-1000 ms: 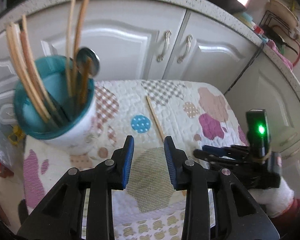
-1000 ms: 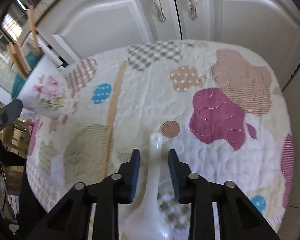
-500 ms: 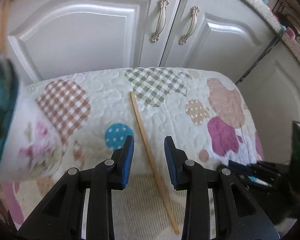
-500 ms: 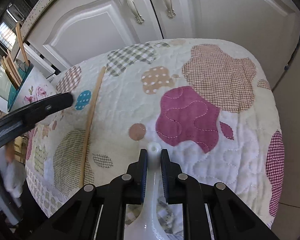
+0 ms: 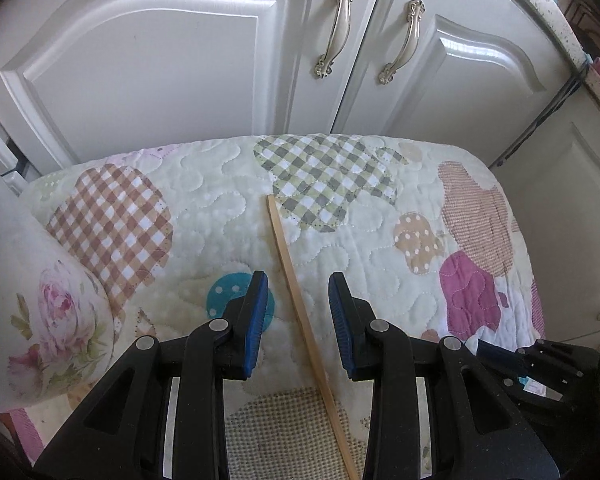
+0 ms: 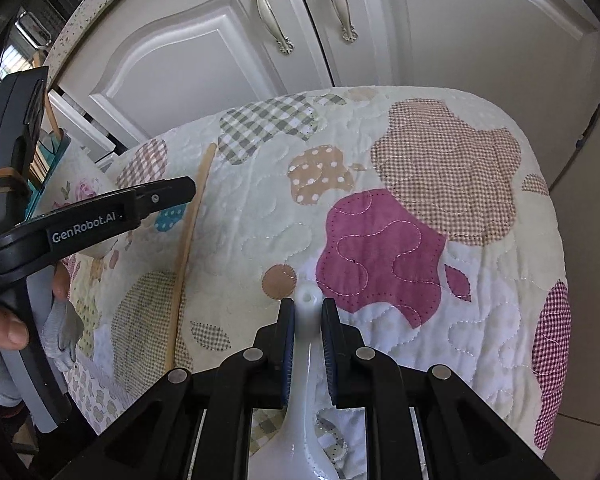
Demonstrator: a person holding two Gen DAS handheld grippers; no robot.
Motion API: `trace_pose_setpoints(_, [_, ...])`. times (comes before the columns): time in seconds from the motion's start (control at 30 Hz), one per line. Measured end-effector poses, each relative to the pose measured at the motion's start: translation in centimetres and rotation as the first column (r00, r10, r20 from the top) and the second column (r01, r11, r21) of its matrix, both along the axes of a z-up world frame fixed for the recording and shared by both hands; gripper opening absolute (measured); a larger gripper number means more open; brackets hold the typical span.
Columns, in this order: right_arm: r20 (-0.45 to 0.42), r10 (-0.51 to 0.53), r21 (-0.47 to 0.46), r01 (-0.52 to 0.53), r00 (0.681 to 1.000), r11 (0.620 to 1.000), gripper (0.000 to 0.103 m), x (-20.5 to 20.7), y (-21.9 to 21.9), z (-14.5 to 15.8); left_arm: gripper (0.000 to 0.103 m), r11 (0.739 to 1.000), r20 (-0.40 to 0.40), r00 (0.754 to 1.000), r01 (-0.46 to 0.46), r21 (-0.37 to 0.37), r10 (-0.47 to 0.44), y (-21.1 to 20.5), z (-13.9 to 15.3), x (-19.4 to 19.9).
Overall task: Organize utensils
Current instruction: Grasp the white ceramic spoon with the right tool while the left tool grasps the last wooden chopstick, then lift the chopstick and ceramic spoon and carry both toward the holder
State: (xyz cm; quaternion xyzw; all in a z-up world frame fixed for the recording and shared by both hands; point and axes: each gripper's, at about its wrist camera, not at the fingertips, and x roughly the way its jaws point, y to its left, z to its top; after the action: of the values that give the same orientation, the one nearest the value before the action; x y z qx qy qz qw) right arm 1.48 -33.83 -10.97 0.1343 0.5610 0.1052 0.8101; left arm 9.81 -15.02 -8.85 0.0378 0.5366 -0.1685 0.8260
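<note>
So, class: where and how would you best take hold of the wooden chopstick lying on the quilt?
Grip the chopstick mid-shaft, coming from above with the left tool straddling it. It is thin and lies flat on the soft quilt, so closing across its width there should probably lift it level.

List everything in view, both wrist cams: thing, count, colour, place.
chopstick: 1, light wood, flat on the quilt, running between the open pads of the left claw
spoon: 1, white, handle clamped in the right claw, bowl end near the bottom of the right view
utensil holder: 1, white with pink flowers and teal rim, on the quilt's left edge; wooden sticks poke out of it in the right view
quilt: 1, cream with patchwork blobs, covering the work surface
cabinet doors: 2 behind the quilt, white, ornate cream handles
countertop edge: 1, speckled, above the cabinets
left claw: black, blue pads, open
right claw: black, blue pads, shut on the spoon
gloved hand: 1, grey glove, holding the left claw
</note>
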Motion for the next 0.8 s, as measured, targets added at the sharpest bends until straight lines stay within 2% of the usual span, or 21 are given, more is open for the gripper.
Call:
trace_pose_setpoints(0.33, [0.002, -0.038, 0.019, 0.038, 0.999, 0.999, 0.013, 0.4, -0.8, 0.1, 0.031, 0.999, -0.048, 0.998, -0.045, -0.022, 0.044, 0.1, -1.1, 1.4])
trace_pose_setpoints(0.47, [-0.007, -0.041, 0.014, 0.041, 0.999, 0.999, 0.013, 0.5, -1.1, 0.0, 0.034, 0.999, -0.066, 0.997, -0.050, -0.010, 0.049, -0.6, -1.8, 2.4])
trace_pose_setpoints(0.67, [-0.020, -0.046, 0.034, 0.047, 0.999, 0.998, 0.013, 0.7, -1.4, -0.9, 0.035, 0.999, -0.048, 0.998, -0.040, -0.019, 0.039, -2.1, -2.4, 3.7])
trace_pose_setpoints(0.77, [-0.014, -0.042, 0.050, 0.042, 0.999, 0.998, 0.013, 1.0, -1.5, -1.0, 0.006, 0.999, -0.070, 0.997, 0.019, -0.028, -0.021, -3.6, -2.7, 3.7])
trace_pose_setpoints(0.8, [-0.014, -0.041, 0.055, 0.042, 0.999, 0.998, 0.013, 1.0, -1.6, -1.0, 0.005, 0.999, -0.079, 0.996, 0.041, -0.034, -0.044, -3.7, -2.7, 3.3])
